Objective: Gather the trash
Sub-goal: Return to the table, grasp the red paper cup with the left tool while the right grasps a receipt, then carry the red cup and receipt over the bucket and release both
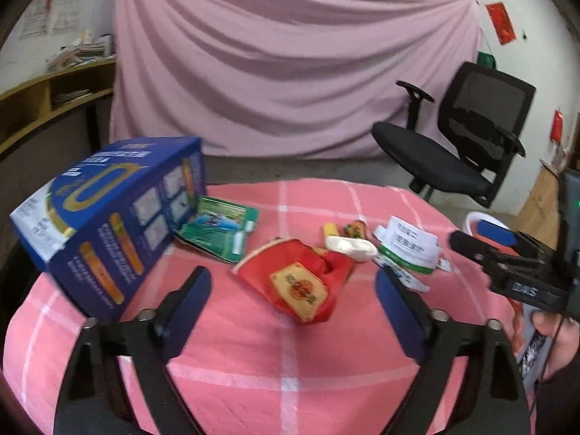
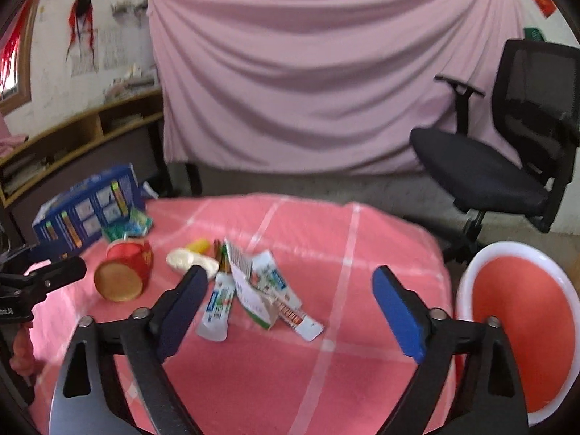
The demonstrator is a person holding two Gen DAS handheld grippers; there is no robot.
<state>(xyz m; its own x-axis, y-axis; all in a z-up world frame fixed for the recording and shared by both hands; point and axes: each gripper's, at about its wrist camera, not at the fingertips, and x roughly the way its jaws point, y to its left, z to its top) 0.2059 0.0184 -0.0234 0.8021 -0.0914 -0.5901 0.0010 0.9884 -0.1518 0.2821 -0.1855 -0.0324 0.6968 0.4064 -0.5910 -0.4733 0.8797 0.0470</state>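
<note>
Trash lies on the pink checked tablecloth [image 1: 253, 355]. A crushed red packet with a gold label [image 1: 301, 282] lies just ahead of my open, empty left gripper [image 1: 293, 286]. It also shows in the right wrist view [image 2: 125, 272]. Behind it are a white crumpled tissue [image 1: 353, 248], a yellow piece [image 1: 331, 230] and a white-green carton [image 1: 409, 250]. My right gripper [image 2: 290, 286] is open and empty above the carton, flattened box and toothpaste tube [image 2: 217, 308]. It also shows at the right of the left wrist view [image 1: 485, 246].
A big blue box [image 1: 108, 224] stands at the table's left, with a green packet [image 1: 217, 232] beside it. A white bin with red inside [image 2: 522, 326] sits right of the table. A black office chair [image 2: 507, 152] stands behind. A pink sheet [image 2: 326, 72] covers the back.
</note>
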